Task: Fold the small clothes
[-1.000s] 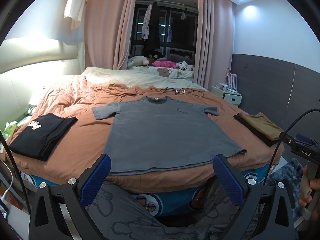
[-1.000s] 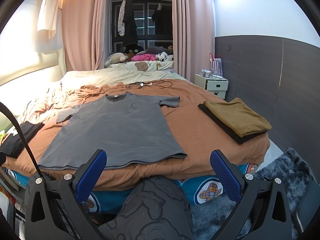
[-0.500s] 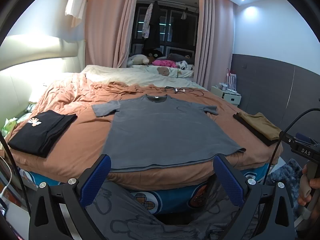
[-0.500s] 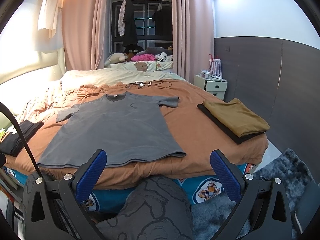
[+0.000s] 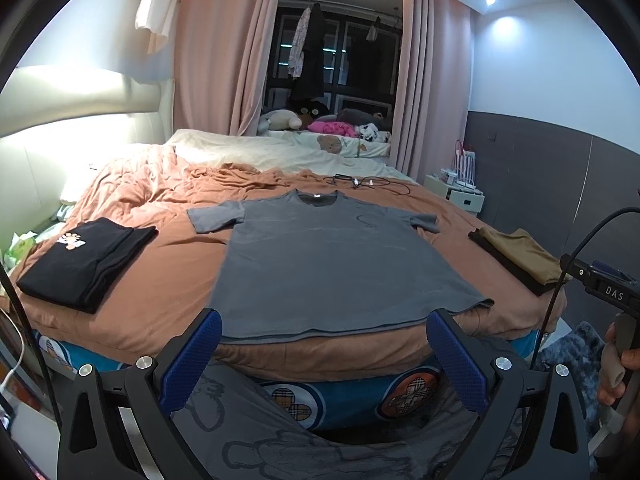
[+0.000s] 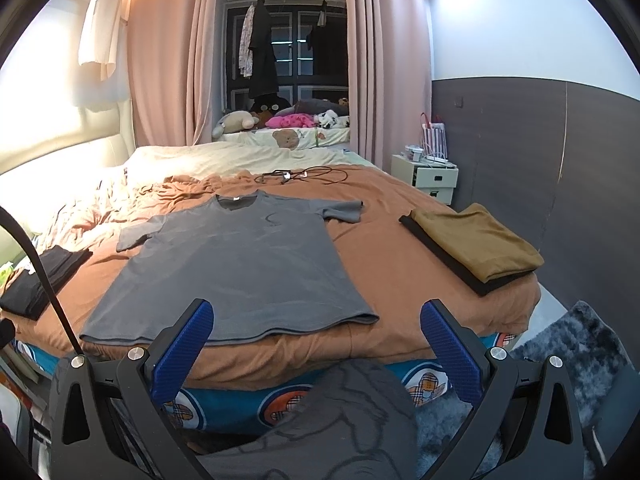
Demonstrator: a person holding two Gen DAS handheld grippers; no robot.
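Grey T-shirt [image 5: 332, 264] is laid flat on the bed [image 5: 168, 280], long axis 6-to-12, hem nearest. Left gripper [image 5: 324, 356] and right gripper [image 6: 316, 344] are both held wide apart, empty, short of the hem at 12; neither is clearly nearer.

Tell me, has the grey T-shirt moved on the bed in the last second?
No. The grey T-shirt lies flat, its collar just short of the black cable, as before.
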